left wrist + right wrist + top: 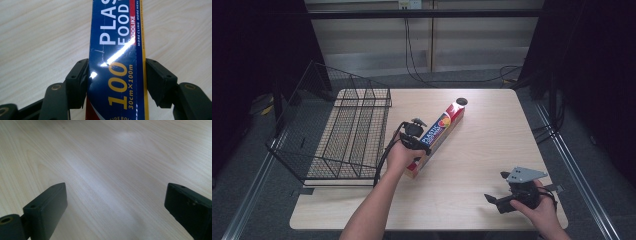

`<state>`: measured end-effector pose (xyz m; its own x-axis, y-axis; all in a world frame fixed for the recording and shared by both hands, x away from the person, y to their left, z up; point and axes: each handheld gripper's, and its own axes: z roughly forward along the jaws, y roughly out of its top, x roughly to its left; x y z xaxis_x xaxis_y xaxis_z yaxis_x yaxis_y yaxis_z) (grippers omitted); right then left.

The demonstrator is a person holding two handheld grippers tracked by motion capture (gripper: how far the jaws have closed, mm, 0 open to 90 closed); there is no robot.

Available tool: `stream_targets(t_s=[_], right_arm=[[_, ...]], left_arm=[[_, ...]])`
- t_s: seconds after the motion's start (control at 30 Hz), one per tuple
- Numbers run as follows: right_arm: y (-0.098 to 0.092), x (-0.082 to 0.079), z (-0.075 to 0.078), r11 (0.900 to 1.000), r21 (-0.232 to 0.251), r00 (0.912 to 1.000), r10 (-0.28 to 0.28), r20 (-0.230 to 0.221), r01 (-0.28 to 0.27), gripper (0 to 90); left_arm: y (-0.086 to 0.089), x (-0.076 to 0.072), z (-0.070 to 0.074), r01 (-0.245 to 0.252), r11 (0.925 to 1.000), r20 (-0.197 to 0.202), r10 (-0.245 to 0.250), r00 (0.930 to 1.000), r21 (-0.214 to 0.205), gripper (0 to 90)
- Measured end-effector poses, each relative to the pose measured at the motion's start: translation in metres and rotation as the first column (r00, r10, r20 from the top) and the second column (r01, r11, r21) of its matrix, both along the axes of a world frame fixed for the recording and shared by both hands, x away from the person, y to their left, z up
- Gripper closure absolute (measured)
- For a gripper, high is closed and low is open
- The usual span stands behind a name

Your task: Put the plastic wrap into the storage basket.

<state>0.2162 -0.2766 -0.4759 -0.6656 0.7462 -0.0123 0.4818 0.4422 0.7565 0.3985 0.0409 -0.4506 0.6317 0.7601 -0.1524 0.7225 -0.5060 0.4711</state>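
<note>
The table point(492, 165) carries a wire basket point(337, 130) at its left edge; a long box of plastic wrap point(439, 134) lies diagonally near the centre, just right of the basket; the left gripper point(116, 75) has its jaws closed against both long sides of the box, near its nearer end; the right gripper point(116, 207) rests at the table's near right corner, jaws wide apart, holding nothing.

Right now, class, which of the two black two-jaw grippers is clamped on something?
The left gripper: it grips the long blue plastic-wrap box. The right gripper gapes over bare table.
</note>
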Motion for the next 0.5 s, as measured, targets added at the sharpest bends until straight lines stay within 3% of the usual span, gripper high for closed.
stream_targets(t_s=[0.13, 0.23, 0.27, 0.3, 0.37, 0.43, 0.5], right_arm=[[0.001, 0.001, 0.001, 1.0000, -0.001, 1.0000, -0.002, 0.001, 0.002, 4.5], [0.001, 0.001, 0.000, 1.0000, -0.002, 1.0000, -0.008, 0.004, 0.008, 4.5], [0.000, 0.001, 0.000, 1.0000, -0.002, 0.9999, -0.010, 0.004, 0.010, 4.4], [0.000, 0.002, 0.000, 0.9999, -0.008, 0.9999, -0.011, 0.010, 0.011, 4.5], [0.000, 0.002, 0.000, 0.9999, -0.009, 0.9999, -0.011, 0.011, 0.011, 4.5], [-0.001, 0.002, 0.000, 1.0000, -0.002, 0.9999, -0.009, 0.006, 0.009, 4.5], [-0.001, 0.001, 0.001, 0.9999, -0.003, 0.9999, -0.010, 0.010, 0.010, 4.5]], left_arm=[[0.001, 0.002, 0.002, -0.008, 1.0000, -0.016, 0.008, 0.9998, 0.001, 37.4], [-0.002, 0.008, 0.007, -0.011, 0.9998, 0.003, 0.011, 0.9999, -0.019, 24.2], [-0.005, 0.010, 0.008, -0.041, 0.9980, 0.010, 0.041, 0.9991, -0.048, 21.9], [-0.005, 0.014, 0.012, -0.012, 0.9994, 0.012, 0.013, 0.9999, -0.031, 18.4], [-0.011, 0.020, 0.015, -0.018, 0.9986, 0.029, 0.020, 0.9994, -0.049, 16.9], [-0.015, 0.026, 0.019, -0.005, 0.9992, 0.023, 0.006, 0.9997, -0.041, 16.1], [-0.022, 0.031, 0.019, -0.012, 0.9988, 0.047, 0.014, 0.9988, -0.047, 13.0]])
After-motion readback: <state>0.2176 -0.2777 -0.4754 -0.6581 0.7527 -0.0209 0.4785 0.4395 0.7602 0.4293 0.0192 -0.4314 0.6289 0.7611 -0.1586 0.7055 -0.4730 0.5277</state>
